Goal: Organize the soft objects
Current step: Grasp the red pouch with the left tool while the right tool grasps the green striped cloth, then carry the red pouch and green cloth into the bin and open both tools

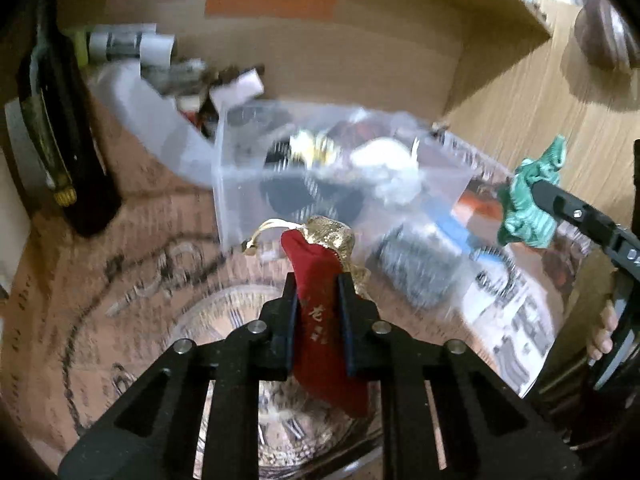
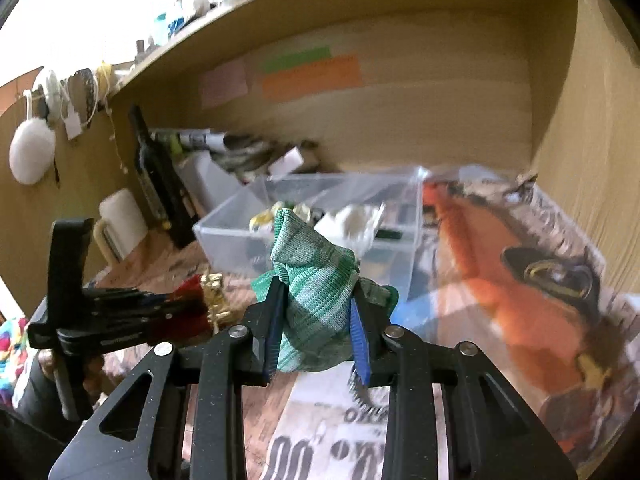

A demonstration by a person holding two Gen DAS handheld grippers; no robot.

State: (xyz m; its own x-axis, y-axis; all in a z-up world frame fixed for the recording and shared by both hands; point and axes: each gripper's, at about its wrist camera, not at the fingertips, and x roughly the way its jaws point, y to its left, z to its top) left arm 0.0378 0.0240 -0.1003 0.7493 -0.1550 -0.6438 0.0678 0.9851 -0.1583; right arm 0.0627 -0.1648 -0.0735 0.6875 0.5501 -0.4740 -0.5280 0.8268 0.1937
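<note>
My left gripper [image 1: 318,284] is shut on a red cloth pouch [image 1: 320,276] with a gold top and cord, held above the table in front of a clear plastic box [image 1: 240,184]. My right gripper [image 2: 316,292] is shut on a green striped knit cloth [image 2: 316,280], held in the air in front of the same clear box [image 2: 224,236]. The box holds several small items, some white and black. In the left wrist view the green cloth [image 1: 532,196] and right gripper show at the right. In the right wrist view the left gripper [image 2: 200,308] with the red pouch [image 2: 188,292] shows at the left.
A dark wine bottle [image 1: 60,148] stands at the left, also in the right wrist view [image 2: 160,184]. Clutter lies behind the box against the wooden shelf back [image 2: 400,120]. A printed cloth [image 2: 500,280] covers the table. A white mug [image 2: 120,220] stands left.
</note>
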